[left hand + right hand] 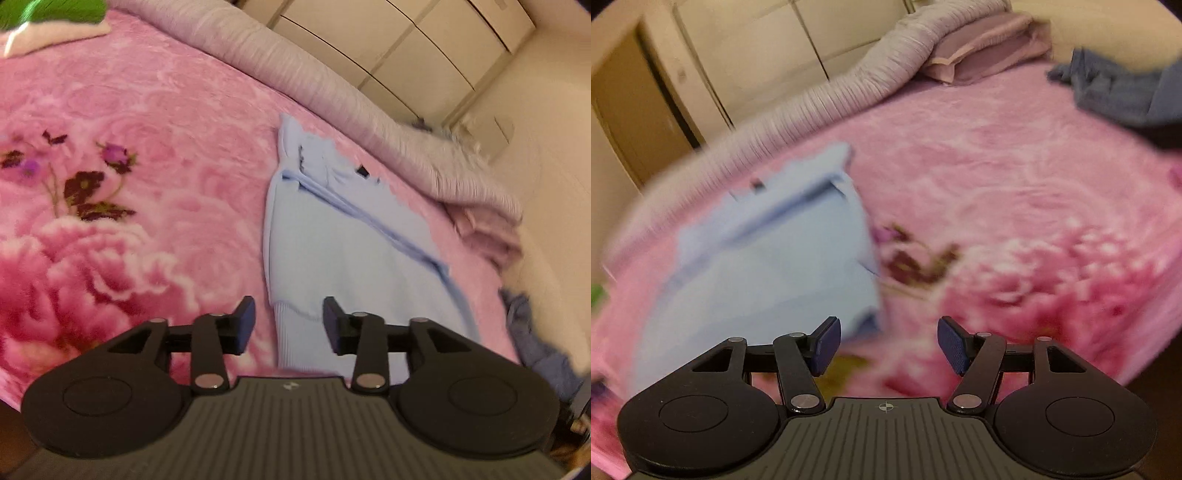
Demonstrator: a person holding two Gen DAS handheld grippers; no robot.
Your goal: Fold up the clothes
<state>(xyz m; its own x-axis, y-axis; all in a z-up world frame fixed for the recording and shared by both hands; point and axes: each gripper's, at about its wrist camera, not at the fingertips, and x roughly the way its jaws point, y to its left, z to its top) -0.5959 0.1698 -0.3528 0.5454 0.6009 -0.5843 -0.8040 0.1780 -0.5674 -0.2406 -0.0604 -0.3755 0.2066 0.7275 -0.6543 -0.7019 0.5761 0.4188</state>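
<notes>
My left hand-held gripper (289,325) is released, its pads apart above the ribbed hem of the light blue sweater (343,258), gripping nothing. My right hand-held gripper (889,345) gapes wide and empty over the pink floral blanket (1015,184). The sweater lies on the bed, folded lengthwise into a narrow strip. I judge the crosswise fold remains, and the grey-blue garment (1119,88) lies crumpled, unfolded.
</notes>
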